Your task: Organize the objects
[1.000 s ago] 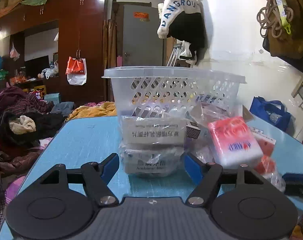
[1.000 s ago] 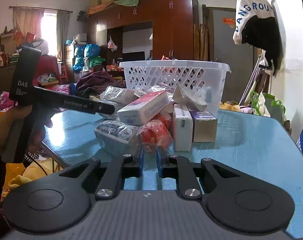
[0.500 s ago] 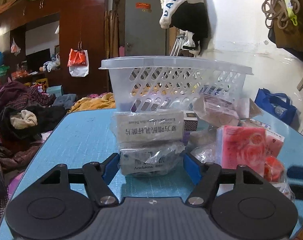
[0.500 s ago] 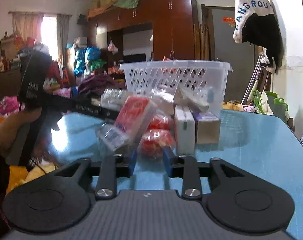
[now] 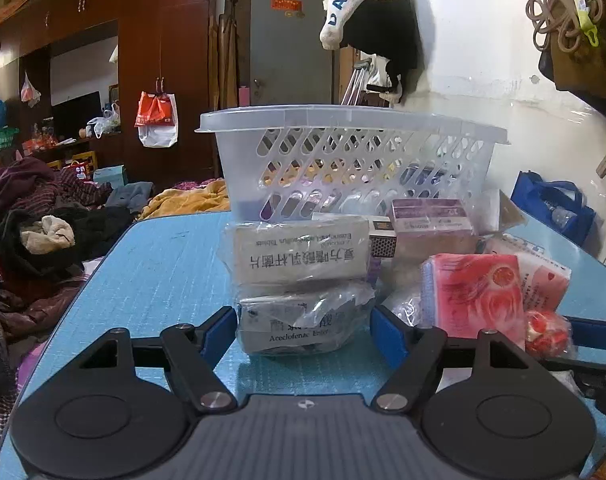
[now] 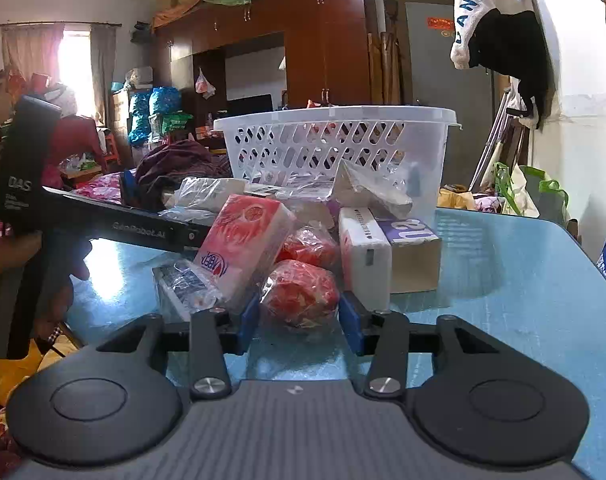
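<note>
A pile of wrapped packs lies on the blue table (image 5: 163, 272) in front of a white plastic basket (image 5: 343, 120) (image 6: 335, 114). My left gripper (image 5: 303, 332) stands open around a plastic-wrapped medicine box (image 5: 303, 328), its blue pads right at the wrap's sides. A larger box with Chinese print (image 5: 299, 256) rests on top of it. My right gripper (image 6: 299, 320) has its jaws opening, with a red wrapped ball (image 6: 299, 296) between the pads and a narrow gap on each side. A pink tissue pack (image 6: 243, 240) (image 5: 471, 288) leans beside the ball.
A white box (image 6: 363, 252) and a purple-topped carton (image 6: 411, 248) stand right of the ball. A hand (image 6: 63, 280) holds the left gripper's black handle (image 6: 27, 168) at the table's left. Clothes are heaped on a bed (image 5: 43, 232); a blue bag (image 5: 555, 208) sits by the wall.
The right jaws went from shut to apart, and the red ball now sits between them. The pink tissue pack tipped up on end. The left gripper came closer to the wrapped box.
</note>
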The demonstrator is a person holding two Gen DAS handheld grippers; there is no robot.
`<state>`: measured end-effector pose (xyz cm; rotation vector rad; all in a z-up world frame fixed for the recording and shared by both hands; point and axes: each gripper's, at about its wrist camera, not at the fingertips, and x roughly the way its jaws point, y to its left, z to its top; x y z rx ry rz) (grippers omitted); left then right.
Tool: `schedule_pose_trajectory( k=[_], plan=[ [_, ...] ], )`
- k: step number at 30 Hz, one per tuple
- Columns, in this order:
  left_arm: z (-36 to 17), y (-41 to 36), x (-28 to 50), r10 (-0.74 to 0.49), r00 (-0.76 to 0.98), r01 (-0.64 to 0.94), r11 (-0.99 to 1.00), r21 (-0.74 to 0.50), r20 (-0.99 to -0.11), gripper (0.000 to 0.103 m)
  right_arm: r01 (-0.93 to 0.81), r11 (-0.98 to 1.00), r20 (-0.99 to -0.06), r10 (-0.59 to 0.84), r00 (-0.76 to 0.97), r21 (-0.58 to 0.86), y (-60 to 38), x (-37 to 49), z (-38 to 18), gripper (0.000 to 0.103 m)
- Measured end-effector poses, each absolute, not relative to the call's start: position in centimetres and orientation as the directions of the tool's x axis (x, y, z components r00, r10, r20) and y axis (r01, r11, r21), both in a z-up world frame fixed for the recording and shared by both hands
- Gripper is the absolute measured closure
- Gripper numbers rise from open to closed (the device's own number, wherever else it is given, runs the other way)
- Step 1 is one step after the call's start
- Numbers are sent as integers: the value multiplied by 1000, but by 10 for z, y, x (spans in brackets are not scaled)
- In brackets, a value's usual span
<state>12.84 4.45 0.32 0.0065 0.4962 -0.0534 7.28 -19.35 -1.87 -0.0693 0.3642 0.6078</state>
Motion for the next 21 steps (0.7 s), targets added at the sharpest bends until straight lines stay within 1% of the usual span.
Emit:
schedule_pose_trajectory(
  k=[2, 3, 13, 17, 21],
  plan=[
    [3, 47, 127, -61, 880, 59, 998, -18, -471, 31, -569, 822, -347, 543, 765, 34, -196, 68, -17, 56],
    [3, 48, 126, -67, 885, 62, 998, -25, -462, 40, -569, 822, -344, 543, 766, 30, -197, 66, -17, 56],
    [8, 55, 95, -108, 919, 103, 994, -35, -379, 41, -559, 829, -297, 539, 788, 23, -217, 56, -2, 56],
    [10, 55, 86, -111, 922, 112, 994, -21, -371, 40, -547, 837, -286, 530, 798, 25, -223, 57, 1, 56],
    [8, 55, 82, -120, 916, 130, 992, -2, -382, 40, -541, 841, -291, 523, 801, 22, -224, 60, 0, 56]
  ],
)
